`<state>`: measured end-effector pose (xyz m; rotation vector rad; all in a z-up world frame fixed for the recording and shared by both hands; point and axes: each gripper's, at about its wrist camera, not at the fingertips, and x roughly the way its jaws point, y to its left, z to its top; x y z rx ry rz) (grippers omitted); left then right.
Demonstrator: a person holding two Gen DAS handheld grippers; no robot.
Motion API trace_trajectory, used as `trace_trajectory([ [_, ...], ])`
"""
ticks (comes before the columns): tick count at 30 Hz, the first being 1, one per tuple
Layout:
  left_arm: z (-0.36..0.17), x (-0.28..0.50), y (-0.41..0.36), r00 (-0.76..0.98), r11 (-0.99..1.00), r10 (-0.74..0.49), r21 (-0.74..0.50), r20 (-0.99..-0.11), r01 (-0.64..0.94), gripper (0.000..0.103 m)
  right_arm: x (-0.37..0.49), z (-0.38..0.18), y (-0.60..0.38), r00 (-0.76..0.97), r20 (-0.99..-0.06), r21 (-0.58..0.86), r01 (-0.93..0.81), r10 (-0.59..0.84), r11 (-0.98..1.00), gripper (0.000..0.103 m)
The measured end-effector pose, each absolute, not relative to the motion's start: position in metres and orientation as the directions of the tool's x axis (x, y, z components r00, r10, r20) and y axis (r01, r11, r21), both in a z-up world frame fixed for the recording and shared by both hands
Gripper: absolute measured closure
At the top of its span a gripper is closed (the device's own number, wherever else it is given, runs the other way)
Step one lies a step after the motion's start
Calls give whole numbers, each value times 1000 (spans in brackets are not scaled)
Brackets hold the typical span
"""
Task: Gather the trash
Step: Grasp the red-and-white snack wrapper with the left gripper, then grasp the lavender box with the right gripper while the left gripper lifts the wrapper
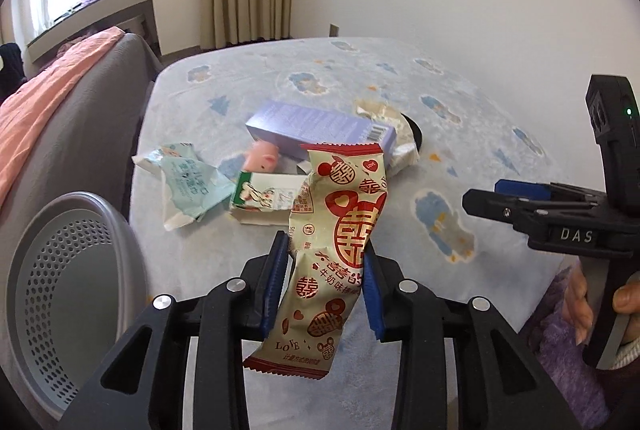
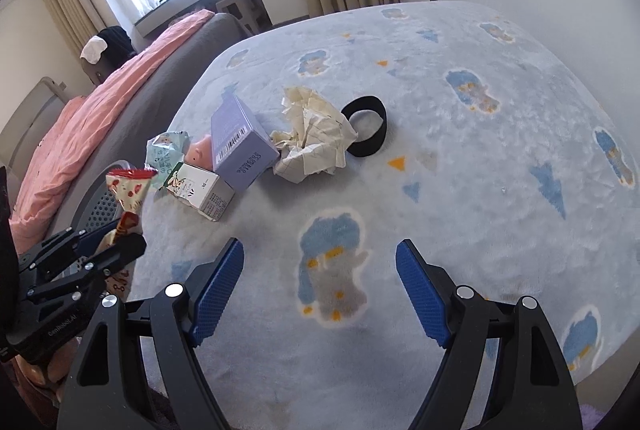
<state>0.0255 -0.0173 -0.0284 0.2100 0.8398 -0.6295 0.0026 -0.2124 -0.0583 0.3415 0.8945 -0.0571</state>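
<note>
A pale-blue cartoon blanket (image 2: pixel 460 190) covered the bed; litter lay on it. The left gripper (image 1: pixel 326 266) clenched a red-and-cream snack wrapper (image 1: pixel 340 230); the right gripper (image 2: pixel 320 294) gaped, holding nothing.

two boxes (image 2: pixel 244 144) (image 2: pixel 202 192), two wrappers (image 1: pixel 338 250) (image 1: pixel 188 186), one paper wad (image 2: pixel 316 140).

I see a cream wrapper (image 1: pixel 336 250) printed with red hearts and double-happiness signs, blue ribbed pads (image 2: pixel 218 286) on black grippers, a lilac box (image 2: pixel 240 138), a black band (image 2: pixel 366 126), and a pale blue blanket (image 2: pixel 460 190) patterned with blue-haired cartoon figures and orange triangles.
</note>
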Motion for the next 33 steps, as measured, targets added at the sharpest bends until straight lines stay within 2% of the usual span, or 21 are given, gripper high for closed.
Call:
trace_trajectory([
  [5,-11,40,0,595,873,-378,-59,-709,484,69,27,-43,-199,649,-755,240,133,98,962,26],
  [13,-18,67,32,668,956,-214,-11,-713,295,69,88,-36,-174,637,-766,153,50,86,987,26],
  [19,-27,77,46,674,976,-153,-2,-723,219,69,126,-45,-156,611,-791,63,13,42,998,26],
  [25,-32,79,58,665,981,-142,-16,-733,192,69,151,-67,-140,559,-829,-14,-13,-4,1000,37],
  [30,-37,81,63,656,986,-128,-21,-744,168,69,158,-83,-133,524,-851,-62,-26,-39,998,41],
  [32,-38,81,64,655,987,-121,-20,-746,159,69,158,-86,-131,514,-857,-65,-31,-40,997,50],
  [33,-38,81,65,655,987,-120,-21,-746,157,69,158,-86,-131,512,-858,-62,-34,-36,998,52],
])
